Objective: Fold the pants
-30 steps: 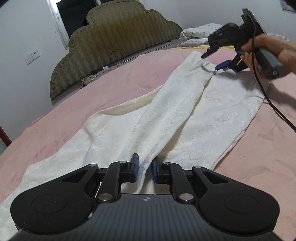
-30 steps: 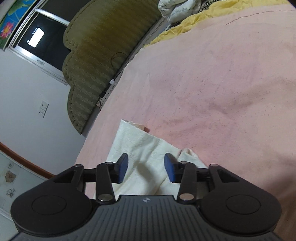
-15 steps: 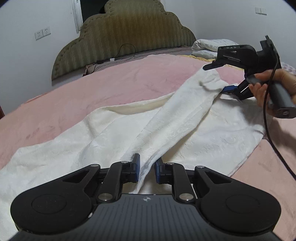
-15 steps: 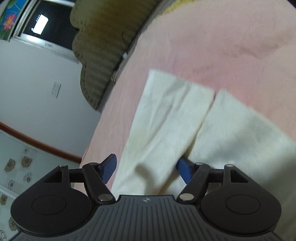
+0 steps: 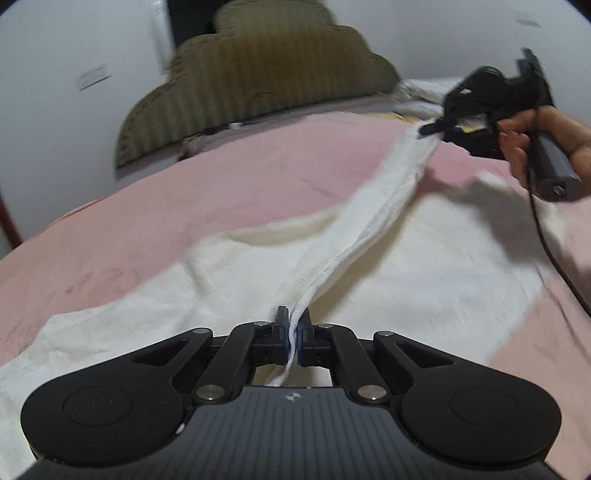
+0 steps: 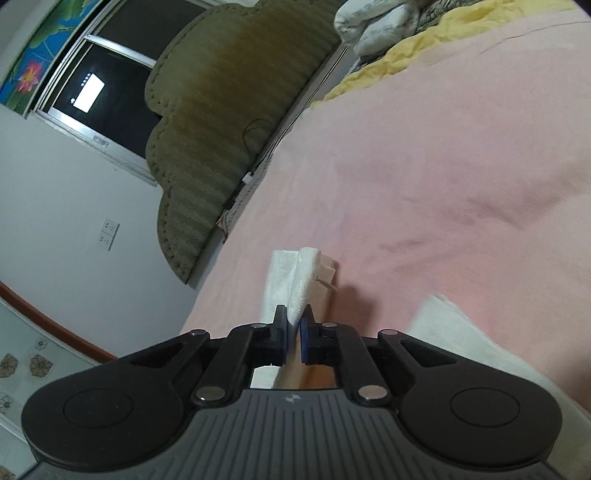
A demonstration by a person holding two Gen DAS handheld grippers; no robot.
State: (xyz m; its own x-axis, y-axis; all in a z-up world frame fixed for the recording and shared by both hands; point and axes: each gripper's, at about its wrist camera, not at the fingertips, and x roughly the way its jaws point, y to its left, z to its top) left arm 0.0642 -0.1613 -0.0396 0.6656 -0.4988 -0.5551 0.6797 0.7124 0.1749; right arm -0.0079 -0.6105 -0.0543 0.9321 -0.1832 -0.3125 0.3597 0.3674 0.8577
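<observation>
Below the left gripper the body of the tool cuts off the near end of the white pants, and motion blur smears the far fabric. Its jaws are pinched tight on a raised fold of the cloth. Beyond that fold, the right gripper, held in a hand, is clamped on the far end of the same pant leg, lifted off the bed; in its own view a cloth corner sticks out past the closed jaws. The rest of the pants lies spread on the pink bedspread. Behind the bedspread stand an olive headboard, white pillows and a dark window.
</observation>
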